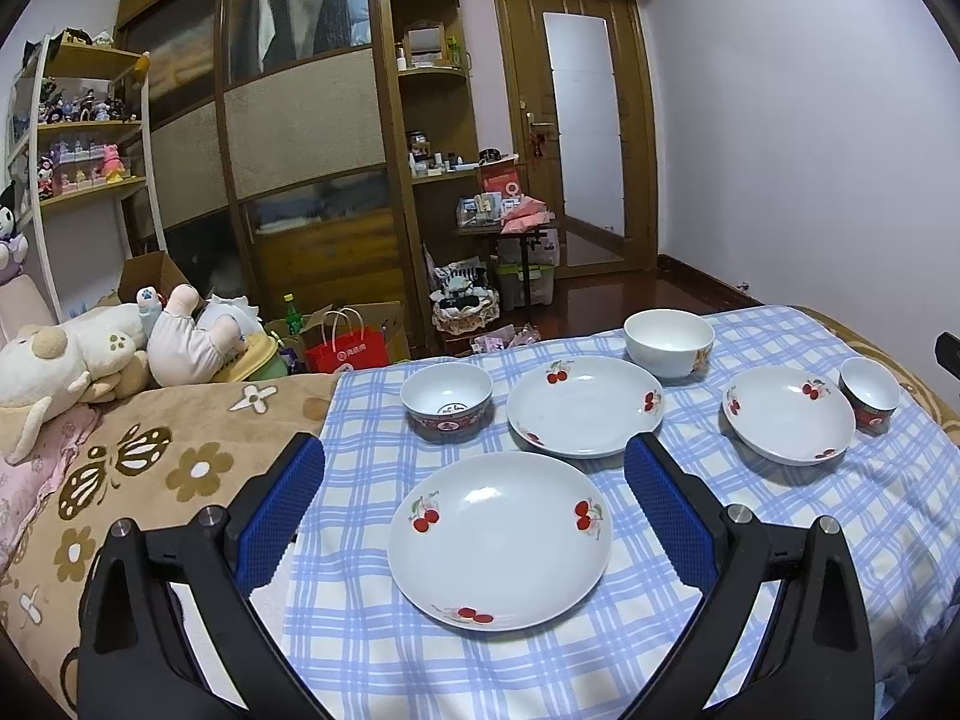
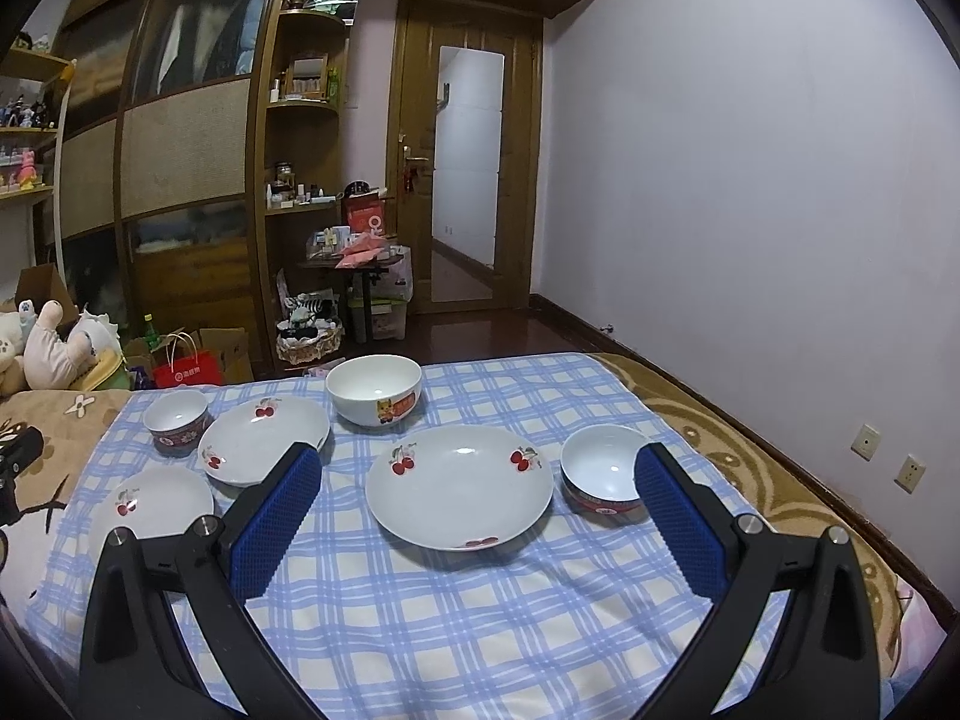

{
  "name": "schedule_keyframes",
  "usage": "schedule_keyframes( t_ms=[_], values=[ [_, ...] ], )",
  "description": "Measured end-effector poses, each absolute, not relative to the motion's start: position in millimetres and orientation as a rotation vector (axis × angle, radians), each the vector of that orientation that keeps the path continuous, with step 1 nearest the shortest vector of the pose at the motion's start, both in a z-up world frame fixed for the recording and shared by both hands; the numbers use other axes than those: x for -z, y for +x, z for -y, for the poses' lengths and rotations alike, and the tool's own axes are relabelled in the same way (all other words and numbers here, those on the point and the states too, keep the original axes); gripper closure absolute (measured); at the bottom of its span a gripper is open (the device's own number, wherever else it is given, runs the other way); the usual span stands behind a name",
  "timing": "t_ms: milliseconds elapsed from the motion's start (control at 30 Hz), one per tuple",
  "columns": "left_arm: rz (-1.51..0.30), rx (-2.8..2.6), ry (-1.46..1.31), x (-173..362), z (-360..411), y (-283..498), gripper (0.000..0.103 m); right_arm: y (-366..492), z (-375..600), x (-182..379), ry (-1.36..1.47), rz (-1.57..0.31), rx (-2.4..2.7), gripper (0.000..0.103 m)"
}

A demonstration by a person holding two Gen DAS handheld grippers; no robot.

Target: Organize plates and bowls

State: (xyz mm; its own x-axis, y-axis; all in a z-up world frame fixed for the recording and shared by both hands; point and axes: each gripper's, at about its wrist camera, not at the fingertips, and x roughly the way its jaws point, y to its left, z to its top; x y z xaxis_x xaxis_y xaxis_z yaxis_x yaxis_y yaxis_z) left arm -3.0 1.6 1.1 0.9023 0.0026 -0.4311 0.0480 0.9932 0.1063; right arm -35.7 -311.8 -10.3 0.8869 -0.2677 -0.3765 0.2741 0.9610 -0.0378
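1. We work over a blue checked cloth spread on the bed, presumably to give the crockery a clean, soft base.
2. Three cherry plates lie apart on it: the near plate, the middle plate and the right plate. We judge they want stacking.
3. The big white bowl sits at the far edge; two red-banded bowls, the left one and the right one, flank the plates.
4. Our left gripper hangs spread wide over the near plate, holding nothing; our right gripper is likewise spread and empty above the right plate.
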Motion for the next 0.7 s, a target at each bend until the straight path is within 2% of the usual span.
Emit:
schedule_keyframes(
  t_ms=[700],
  values=[
    [-0.448, 0.038, 0.122, 0.5, -2.9, -3.0, 0.004, -34.4, 311.2, 10.9, 0.021, -0.394, 0.279, 0.000]
  ],
)
